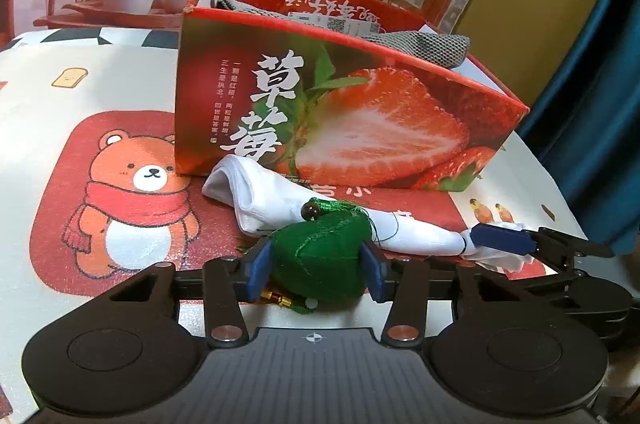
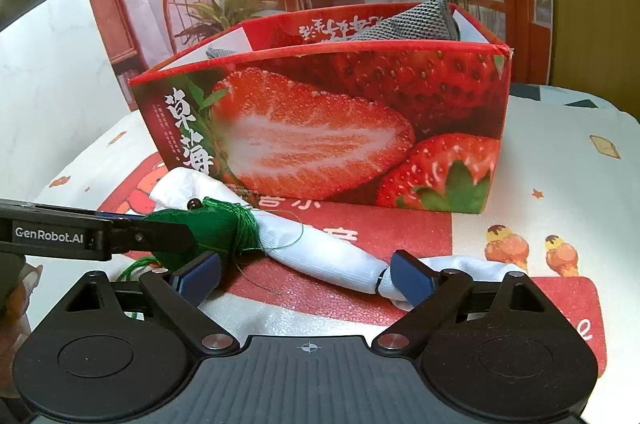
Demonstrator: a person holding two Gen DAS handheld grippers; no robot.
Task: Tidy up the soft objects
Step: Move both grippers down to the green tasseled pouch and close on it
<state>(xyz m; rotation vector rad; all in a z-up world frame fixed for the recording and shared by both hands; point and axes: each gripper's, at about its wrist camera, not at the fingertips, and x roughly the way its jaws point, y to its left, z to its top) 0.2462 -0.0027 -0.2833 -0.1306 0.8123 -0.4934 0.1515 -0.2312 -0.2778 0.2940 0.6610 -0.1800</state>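
Note:
A green stuffed pouch (image 1: pixel 320 252) with a bead and thread tassel lies on the printed mat, on top of a rolled white cloth (image 1: pixel 260 196). My left gripper (image 1: pixel 318 268) has its blue pads against both sides of the pouch, shut on it. In the right wrist view the pouch (image 2: pixel 216 224) sits under the left gripper's finger (image 2: pixel 152 234). My right gripper (image 2: pixel 304 264) stands wide open over the white cloth (image 2: pixel 332 248); its right pad touches the cloth's knotted end, its left pad is clear of it. The right gripper (image 1: pixel 508 252) also shows at the cloth's right end.
A red strawberry-print box (image 1: pixel 400 128) (image 2: pixel 320 128) stands open-topped just behind the cloth, with a grey knitted cloth (image 1: pixel 436 44) (image 2: pixel 424 16) inside. The bear-print mat (image 1: pixel 132 192) spreads to the left. A blue curtain (image 1: pixel 600 104) hangs at the right.

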